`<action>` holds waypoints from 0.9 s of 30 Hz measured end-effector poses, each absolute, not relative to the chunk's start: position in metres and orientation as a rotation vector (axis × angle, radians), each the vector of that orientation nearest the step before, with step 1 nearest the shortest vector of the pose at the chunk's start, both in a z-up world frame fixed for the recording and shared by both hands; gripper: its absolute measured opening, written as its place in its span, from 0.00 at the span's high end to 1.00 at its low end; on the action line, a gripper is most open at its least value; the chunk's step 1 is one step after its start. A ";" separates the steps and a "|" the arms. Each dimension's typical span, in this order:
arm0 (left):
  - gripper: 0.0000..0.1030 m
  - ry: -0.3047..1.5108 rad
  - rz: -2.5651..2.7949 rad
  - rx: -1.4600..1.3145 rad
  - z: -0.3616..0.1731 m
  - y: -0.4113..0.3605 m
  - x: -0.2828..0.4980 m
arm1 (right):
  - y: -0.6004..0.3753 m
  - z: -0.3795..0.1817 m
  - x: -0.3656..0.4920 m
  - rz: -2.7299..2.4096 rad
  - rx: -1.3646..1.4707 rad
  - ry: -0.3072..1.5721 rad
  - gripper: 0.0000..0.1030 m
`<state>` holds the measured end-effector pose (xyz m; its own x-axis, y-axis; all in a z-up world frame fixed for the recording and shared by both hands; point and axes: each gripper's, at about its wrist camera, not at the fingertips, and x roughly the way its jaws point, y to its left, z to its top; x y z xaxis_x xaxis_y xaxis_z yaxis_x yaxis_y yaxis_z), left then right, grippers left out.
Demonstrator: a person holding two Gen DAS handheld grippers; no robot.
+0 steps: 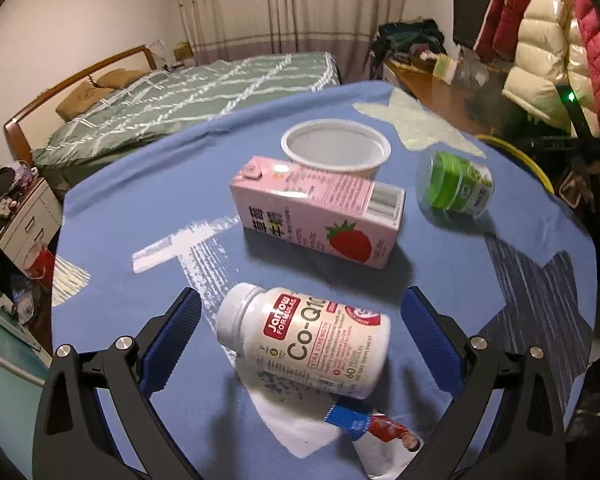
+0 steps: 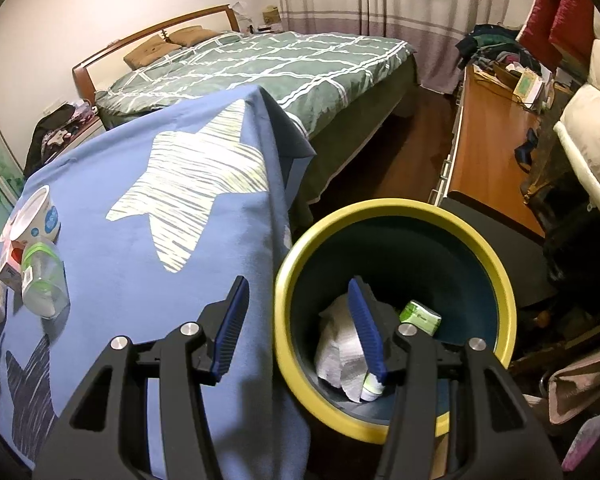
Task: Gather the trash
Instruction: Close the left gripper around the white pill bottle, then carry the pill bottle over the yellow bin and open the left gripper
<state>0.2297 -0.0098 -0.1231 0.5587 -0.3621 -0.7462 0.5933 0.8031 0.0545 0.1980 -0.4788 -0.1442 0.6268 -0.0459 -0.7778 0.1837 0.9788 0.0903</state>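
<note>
A: Near first, in the left wrist view. What sits at the left tongs?

B: They gape wide and hold nothing. The white supplement bottle lies on its side between the blue pads, low in the centre of the frame, touching neither, its ribbed cap pointing to the upper left.

A: How would it handle?

B: Probably light, stiff plastic with a slick label, round enough to roll. The fair guess is to pinch it across the barrel, not the cap.

A: And beyond it?

B: The pink strawberry carton lies flat mid-frame; cardboard, likely empty and easy to crush, best taken across its narrow sides. Behind it stands a white cup, thin-walled. To the right a clear jar with a green lid lies tipped over.

A: The right tongs?

B: Partly spread and empty, straddling the counter's edge and the yellow-rimmed bin, lower centre of the right wrist view. Crumpled paper and a green packet lie inside.

A: The surface?

B: The counter wears a soft blue cloth printed with stars, which may wrinkle under a sliding grip. Farthest off are a bed with a green checked quilt, curtains, and a wooden desk at the right.
</note>
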 end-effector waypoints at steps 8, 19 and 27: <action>0.05 0.842 -0.586 0.344 -0.141 -0.015 0.241 | -0.469 -0.148 0.203 -0.110 0.162 0.897 0.52; 0.13 0.850 -0.586 0.323 -0.140 -0.009 0.244 | -0.466 -0.150 0.201 -0.103 0.166 0.895 0.52; 0.13 0.776 -0.472 0.323 -0.110 -0.025 0.229 | -0.468 -0.151 0.186 -0.091 0.191 0.880 0.52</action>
